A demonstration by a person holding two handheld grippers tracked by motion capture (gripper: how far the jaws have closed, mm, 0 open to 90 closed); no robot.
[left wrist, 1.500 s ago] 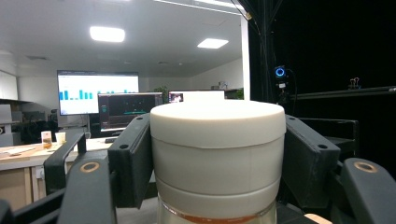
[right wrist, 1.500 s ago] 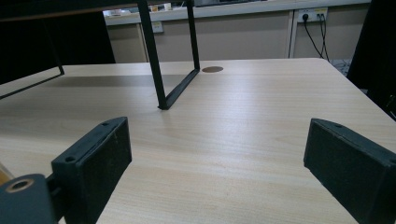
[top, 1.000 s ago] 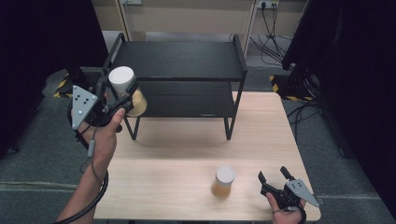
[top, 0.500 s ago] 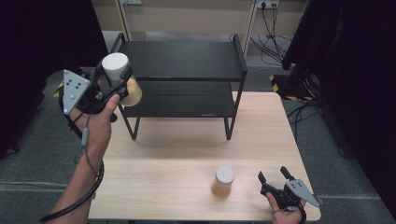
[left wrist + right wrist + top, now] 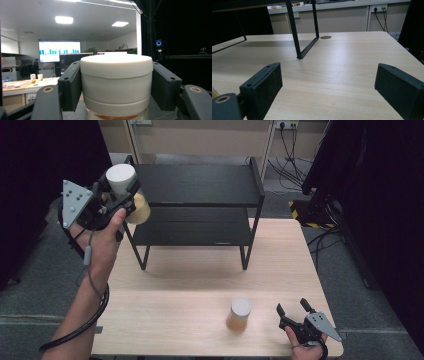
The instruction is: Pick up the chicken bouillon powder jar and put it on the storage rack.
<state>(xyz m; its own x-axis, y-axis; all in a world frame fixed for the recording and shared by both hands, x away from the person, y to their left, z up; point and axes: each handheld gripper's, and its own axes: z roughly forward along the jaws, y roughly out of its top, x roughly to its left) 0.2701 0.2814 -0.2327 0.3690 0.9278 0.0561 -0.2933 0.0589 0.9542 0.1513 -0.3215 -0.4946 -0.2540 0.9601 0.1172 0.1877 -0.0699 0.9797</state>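
Jaws on the left gripper [image 5: 117,195] are clamped tight on the white lid of a jar [image 5: 127,190], one black pad pressing each side of it, which is super clear in the left gripper view, where the jar [image 5: 116,85] sits dead centre between the two pads with a sliver of amber stuff showing under the lid. From the high view, that jar is up in the air, off the left end of the black shelf rack [image 5: 200,195], roughly level with its top shelf and just beside the rack's left frame, not resting on anything. You can see the yellowish body of the jar poking out below the lid, next to the person's left hand [image 5: 102,240].

Over on the other side, the right gripper [image 5: 295,312] has its jaws wide apart with nothing between them. It's sitting low at the near right corner of the counter [image 5: 200,285], and the right gripper view just looks along bare wood toward the rack's leg [image 5: 295,37].

A second jar [image 5: 239,314], same white lid and amber contents, stands upright on the counter a little to the left of the right gripper, near it but not touching.
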